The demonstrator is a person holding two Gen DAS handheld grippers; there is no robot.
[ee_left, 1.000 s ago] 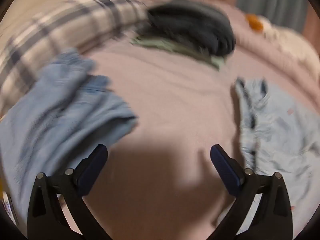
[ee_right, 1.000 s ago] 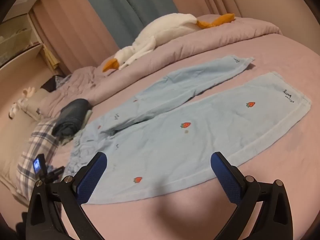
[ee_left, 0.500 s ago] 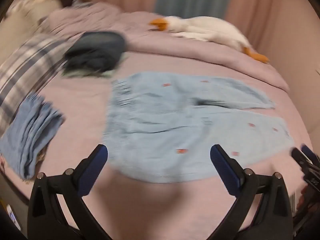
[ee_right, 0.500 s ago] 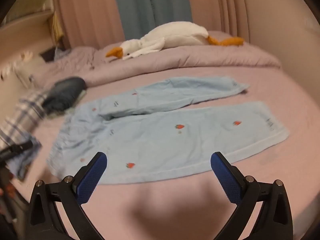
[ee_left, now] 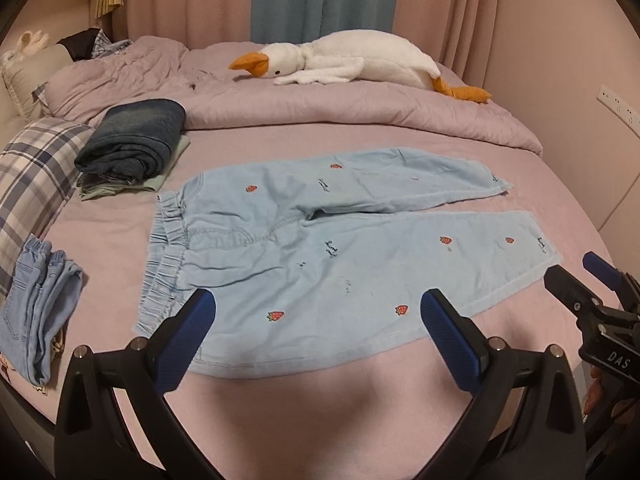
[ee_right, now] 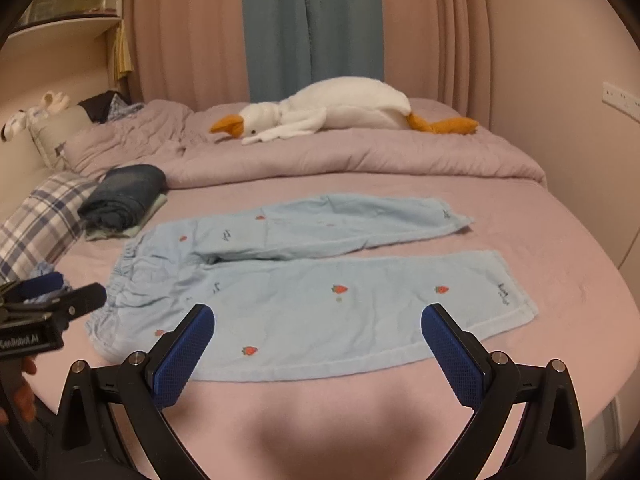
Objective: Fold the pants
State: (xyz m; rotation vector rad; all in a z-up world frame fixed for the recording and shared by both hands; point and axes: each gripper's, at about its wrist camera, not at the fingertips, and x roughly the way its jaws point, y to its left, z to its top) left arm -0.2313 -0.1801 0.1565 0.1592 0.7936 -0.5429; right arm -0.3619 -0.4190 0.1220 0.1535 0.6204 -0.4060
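Note:
Light blue pants with strawberry prints [ee_left: 320,256] lie flat on the pink bed, waistband at the left, both legs stretched to the right; they also show in the right wrist view [ee_right: 312,292]. My left gripper [ee_left: 316,320] is open and empty, above the bed's near edge in front of the waistband end. My right gripper [ee_right: 318,332] is open and empty, in front of the near leg. The right gripper shows at the right edge of the left wrist view [ee_left: 592,292]; the left gripper shows at the left edge of the right wrist view [ee_right: 56,300].
A folded stack of dark clothes [ee_left: 132,140] lies beyond the waistband. Folded light jeans [ee_left: 40,304] lie at the left by a plaid pillow [ee_left: 32,176]. A white goose plush [ee_left: 360,60] rests on the rolled duvet [ee_left: 320,108] at the back. A wall stands at the right.
My left gripper has swung right from the folded jeans at the left to face the spread pants. My right gripper has turned a little right. Both stay open.

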